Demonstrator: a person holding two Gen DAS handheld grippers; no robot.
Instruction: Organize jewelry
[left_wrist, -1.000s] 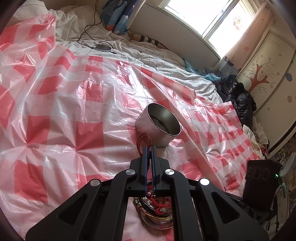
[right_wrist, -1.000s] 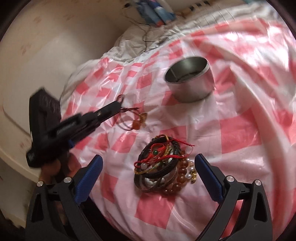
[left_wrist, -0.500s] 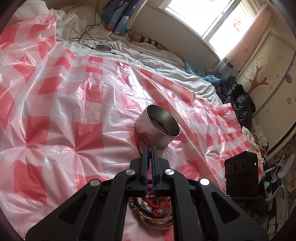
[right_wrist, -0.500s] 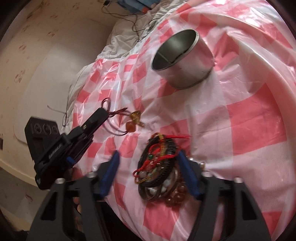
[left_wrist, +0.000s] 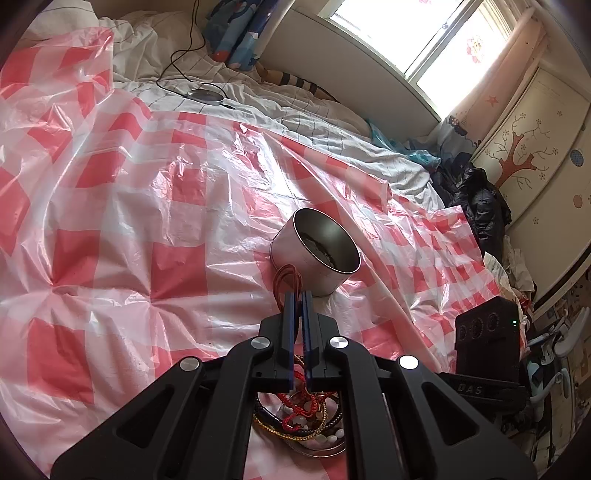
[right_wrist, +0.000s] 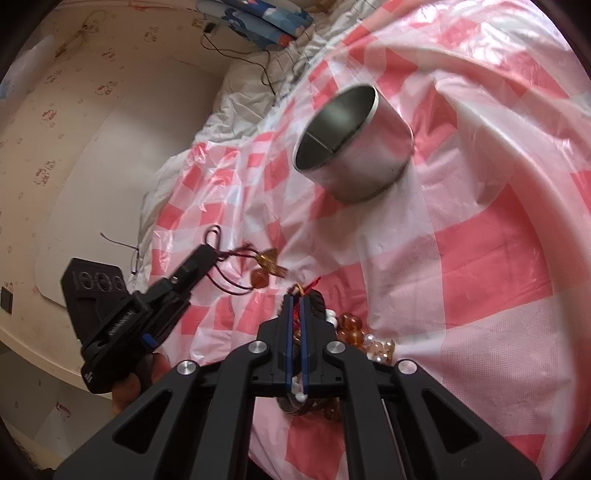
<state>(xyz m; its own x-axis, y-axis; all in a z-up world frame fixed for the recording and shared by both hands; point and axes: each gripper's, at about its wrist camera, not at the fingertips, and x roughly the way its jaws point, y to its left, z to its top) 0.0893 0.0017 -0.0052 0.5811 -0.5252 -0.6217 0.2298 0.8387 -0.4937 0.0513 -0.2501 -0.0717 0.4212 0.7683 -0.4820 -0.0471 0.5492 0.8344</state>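
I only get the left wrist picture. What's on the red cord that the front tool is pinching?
Observer: The left gripper holds a cord necklace with amber pendants at its far end.
Operator: And the other tool?
Observer: The right gripper has just been closing and now pinches strands on top of the bracelet pile.
Operator: Anything in the tin?
Observer: The tin shows bare metal inside, as far as the right wrist view sees in.

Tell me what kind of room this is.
Most likely a bedroom, perhaps a child's: the red-and-white checked plastic sheet covers a rumpled white quilt, beside a wardrobe painted with a red tree and a sunlit window with pink curtains.
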